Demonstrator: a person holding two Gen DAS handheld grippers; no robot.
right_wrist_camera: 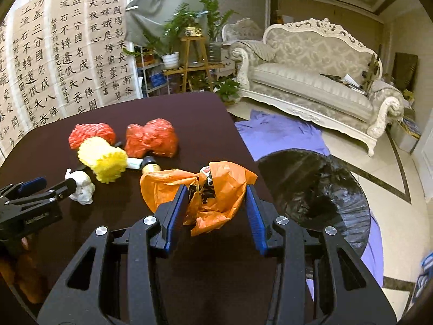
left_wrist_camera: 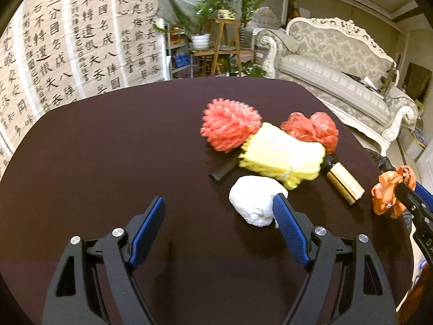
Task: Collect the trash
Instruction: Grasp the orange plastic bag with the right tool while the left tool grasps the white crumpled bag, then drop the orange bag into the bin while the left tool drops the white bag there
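Left tongs gape over the dark worktop, their right finger touching a white paper wad; yellow foam netting lies just beyond.

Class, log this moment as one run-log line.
left claw: open, by white wad | right claw: shut on orange bag | bin: right of table

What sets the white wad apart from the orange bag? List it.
The white wad is compact and balled; the orange bag is loose and spread. The wad lies beside the open left claw, by one finger; the bag sits between the right claw's fingers. Both are crumpled trash at the dark table.
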